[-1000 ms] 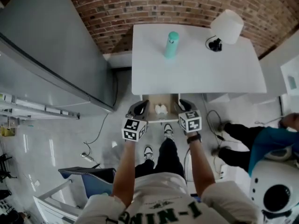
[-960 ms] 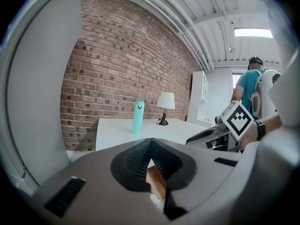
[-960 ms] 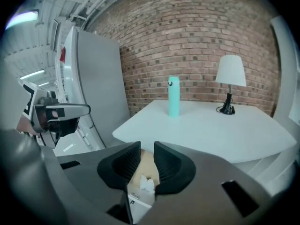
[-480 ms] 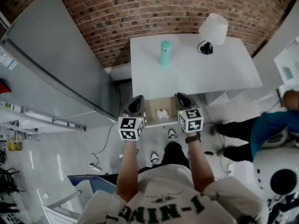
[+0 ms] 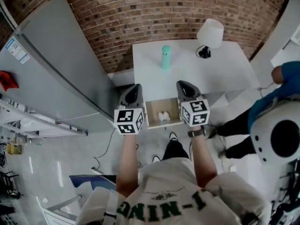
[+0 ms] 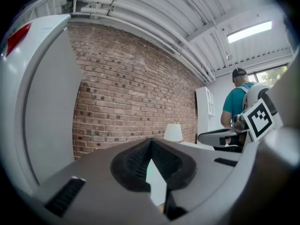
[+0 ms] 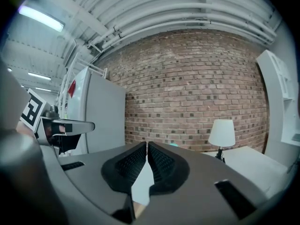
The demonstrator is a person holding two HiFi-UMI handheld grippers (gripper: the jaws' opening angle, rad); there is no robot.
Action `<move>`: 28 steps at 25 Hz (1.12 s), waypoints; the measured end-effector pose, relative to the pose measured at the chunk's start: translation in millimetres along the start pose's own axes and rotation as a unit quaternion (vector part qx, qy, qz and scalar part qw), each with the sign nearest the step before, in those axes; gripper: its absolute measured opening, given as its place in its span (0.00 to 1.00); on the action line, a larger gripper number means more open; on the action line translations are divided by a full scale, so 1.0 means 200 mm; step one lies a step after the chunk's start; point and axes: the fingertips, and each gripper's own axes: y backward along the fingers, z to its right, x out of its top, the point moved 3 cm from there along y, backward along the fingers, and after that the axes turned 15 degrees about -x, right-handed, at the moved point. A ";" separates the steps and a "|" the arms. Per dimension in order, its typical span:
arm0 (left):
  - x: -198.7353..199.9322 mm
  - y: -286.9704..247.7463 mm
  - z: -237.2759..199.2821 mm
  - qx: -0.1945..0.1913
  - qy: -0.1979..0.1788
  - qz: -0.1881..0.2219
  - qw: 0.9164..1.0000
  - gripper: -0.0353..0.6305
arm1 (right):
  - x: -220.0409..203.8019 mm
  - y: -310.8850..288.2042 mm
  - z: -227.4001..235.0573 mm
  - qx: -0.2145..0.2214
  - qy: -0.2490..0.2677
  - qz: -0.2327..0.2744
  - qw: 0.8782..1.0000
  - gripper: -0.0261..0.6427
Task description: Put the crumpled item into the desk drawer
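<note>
Well, the crumpled item [image 5: 163, 116] is already lying in the desk drawer [image 5: 154, 107]. The drawer stands pulled out below the front edge of the worktop [image 5: 187, 78], and the item sits on its floor, a little nearer its front. It looks like a small wad of white paper or tissue, though it is too small to be sure.

Neither tool has hold of it. The left hand-held gripper [image 5: 136, 88] hangs by the drawer's left side with its jaws together at the tips and nothing between them. The right hand-held gripper [image 5: 182, 84] hangs by the drawer's right side, its jaws closing to a thin slit, also on nothing. Both are pointed up at the brick wall, not down into the drawer.

I'd judge the wad very light and soft, likely to give under any squeeze and unlikely to break. If it needed shifting, a light pinch across its bulk or on a raised fold should do. It could also roll or flutter away from a clumsy nudge.

On the worktop a teal bottle [image 5: 166, 57] stands near the back edge and a white lamp [image 5: 209, 33] at the back right corner.
</note>
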 end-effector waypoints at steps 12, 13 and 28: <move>0.21 0.10 0.03 0.007 -0.024 0.037 0.999 0.04 | 0.20 0.13 -0.02 -0.019 0.005 0.041 0.999 0.05; 0.21 0.11 0.03 0.009 -0.026 0.039 0.999 0.04 | 0.20 0.13 -0.01 -0.021 0.006 0.043 0.999 0.05; 0.19 0.11 0.01 0.021 -0.039 0.036 0.998 0.04 | 0.23 0.12 0.02 -0.031 0.011 0.051 0.998 0.04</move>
